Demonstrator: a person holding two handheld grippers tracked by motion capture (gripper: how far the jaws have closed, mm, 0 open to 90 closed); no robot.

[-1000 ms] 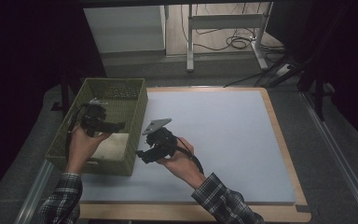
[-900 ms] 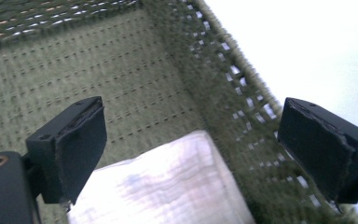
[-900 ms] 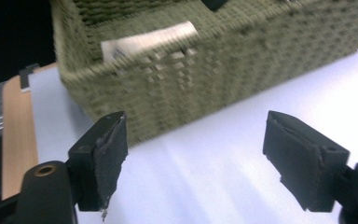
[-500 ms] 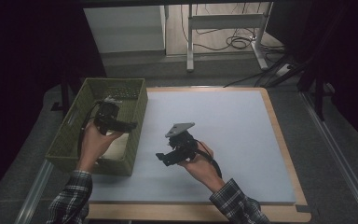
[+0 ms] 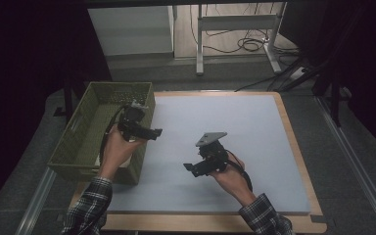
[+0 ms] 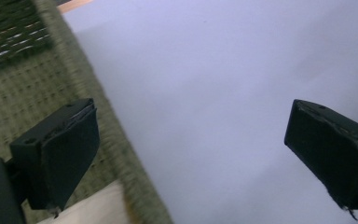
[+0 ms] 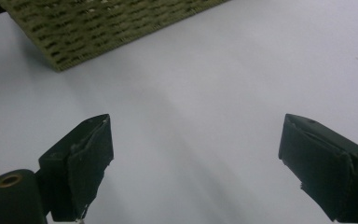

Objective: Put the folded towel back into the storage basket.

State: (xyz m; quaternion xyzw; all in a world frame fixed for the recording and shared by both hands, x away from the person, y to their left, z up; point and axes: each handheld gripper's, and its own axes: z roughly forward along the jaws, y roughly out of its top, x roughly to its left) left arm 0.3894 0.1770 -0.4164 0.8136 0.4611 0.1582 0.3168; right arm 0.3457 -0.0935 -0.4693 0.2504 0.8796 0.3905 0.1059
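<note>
My left gripper [image 5: 156,132] hangs over the right wall of the green woven basket [image 5: 85,129] and points right, toward the mat. Its jaws [image 6: 196,156] stand wide apart, have just been opening, and hold nothing. The basket's rim [image 6: 98,102] runs under its left pad, and a cream-white thing [image 6: 98,210] lies inside the basket below it. My right gripper [image 5: 189,168] hovers over the pale blue mat [image 5: 254,137], pointing left. Its jaws [image 7: 196,163] have also just been opening, with bare mat between them. The basket wall [image 7: 102,28] lies farther ahead of it.
The mat lies on a wooden board [image 5: 293,147] whose edge shows to the right and at the front. Beyond the table stand a white panel [image 5: 132,29], metal legs [image 5: 199,39] and cables [image 5: 249,44] on the floor. Dark surroundings close in on both sides.
Both hands have moved right, away from the basket. The left gripper went from inside the basket to above its right wall. The right gripper slid out over the mat.
</note>
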